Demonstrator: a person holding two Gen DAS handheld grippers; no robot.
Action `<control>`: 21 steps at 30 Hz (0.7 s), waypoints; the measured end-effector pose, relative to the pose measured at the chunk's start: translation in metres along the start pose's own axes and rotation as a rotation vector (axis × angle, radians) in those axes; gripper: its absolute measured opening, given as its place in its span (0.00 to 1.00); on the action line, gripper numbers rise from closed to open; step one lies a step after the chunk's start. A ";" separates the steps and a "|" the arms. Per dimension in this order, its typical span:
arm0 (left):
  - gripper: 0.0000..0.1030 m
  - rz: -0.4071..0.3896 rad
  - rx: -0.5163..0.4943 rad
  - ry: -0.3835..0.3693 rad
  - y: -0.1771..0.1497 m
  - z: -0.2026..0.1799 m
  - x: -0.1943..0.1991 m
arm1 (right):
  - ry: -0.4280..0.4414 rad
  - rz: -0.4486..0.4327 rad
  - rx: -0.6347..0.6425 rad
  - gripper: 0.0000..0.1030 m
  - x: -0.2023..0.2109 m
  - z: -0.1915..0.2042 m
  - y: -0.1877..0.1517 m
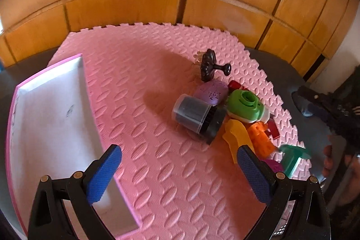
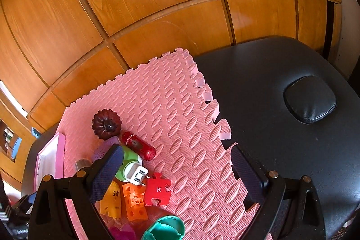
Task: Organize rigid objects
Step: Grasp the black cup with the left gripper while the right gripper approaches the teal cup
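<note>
**Rigid objects clustered on the pink mat, both grippers spread and empty**

Rigid objects were seen gathered in a loose pile on the pink foam mat [image 1: 157, 87], toward its right edge in the left wrist view. The left gripper [image 1: 180, 172] was held with its jaws spread wide, nothing between the blue pads [image 1: 104, 174], above bare mat. The right gripper [image 2: 177, 174] was likewise released and empty, its left finger overlapping the pile in view; contact could not be judged.

A clear-capped black cylinder [image 1: 195, 116] lay on its side, its long axis running diagonally, clear end toward the white tray [image 1: 49, 109]. Touching it were a purple oval case [image 1: 211, 91] and a green-and-white plug-in device [image 2: 130, 167], whose prongs pointed at a red puzzle piece marked K [image 2: 157, 190]. A red cylinder [image 2: 138, 145] lay flat, its axis slanting away from the dark fluted knob [image 2: 105, 124] just beside it. An orange holed block [image 2: 135, 201], a yellow piece [image 1: 236, 136] and a teal piece [image 2: 165, 228] lay nearest the grippers. The tray, pink-rimmed, rested at the mat's left edge, well apart from the pile.
</note>
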State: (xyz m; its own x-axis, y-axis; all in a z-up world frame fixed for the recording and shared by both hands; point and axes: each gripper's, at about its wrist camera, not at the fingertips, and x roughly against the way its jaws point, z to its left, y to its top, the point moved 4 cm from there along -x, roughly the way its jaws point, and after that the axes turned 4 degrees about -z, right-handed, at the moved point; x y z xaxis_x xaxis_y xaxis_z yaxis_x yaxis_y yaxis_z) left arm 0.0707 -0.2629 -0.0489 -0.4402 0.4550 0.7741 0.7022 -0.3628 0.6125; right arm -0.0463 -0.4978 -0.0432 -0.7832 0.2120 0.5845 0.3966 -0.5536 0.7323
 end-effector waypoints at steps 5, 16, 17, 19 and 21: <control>1.00 0.008 -0.071 -0.002 0.012 -0.010 -0.019 | -0.002 -0.007 0.007 0.95 0.001 0.001 0.001; 0.65 0.061 -0.183 -0.066 0.032 -0.024 -0.067 | -0.003 -0.012 0.006 0.95 0.001 0.001 0.004; 0.64 0.072 -0.169 -0.078 0.031 -0.023 -0.071 | -0.005 -0.012 0.006 0.95 0.001 0.001 0.004; 0.63 0.055 -0.139 -0.096 0.029 -0.021 -0.070 | -0.011 -0.012 0.009 0.95 0.000 0.000 0.004; 0.63 0.040 -0.117 -0.102 0.025 -0.020 -0.065 | -0.014 -0.016 0.010 0.95 0.001 -0.001 0.005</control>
State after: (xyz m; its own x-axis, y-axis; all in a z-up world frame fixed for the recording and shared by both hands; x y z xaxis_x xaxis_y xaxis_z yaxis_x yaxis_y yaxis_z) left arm 0.1052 -0.3177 -0.0806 -0.3500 0.5161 0.7818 0.6456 -0.4718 0.6005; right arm -0.0455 -0.5007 -0.0395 -0.7829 0.2321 0.5772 0.3885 -0.5421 0.7451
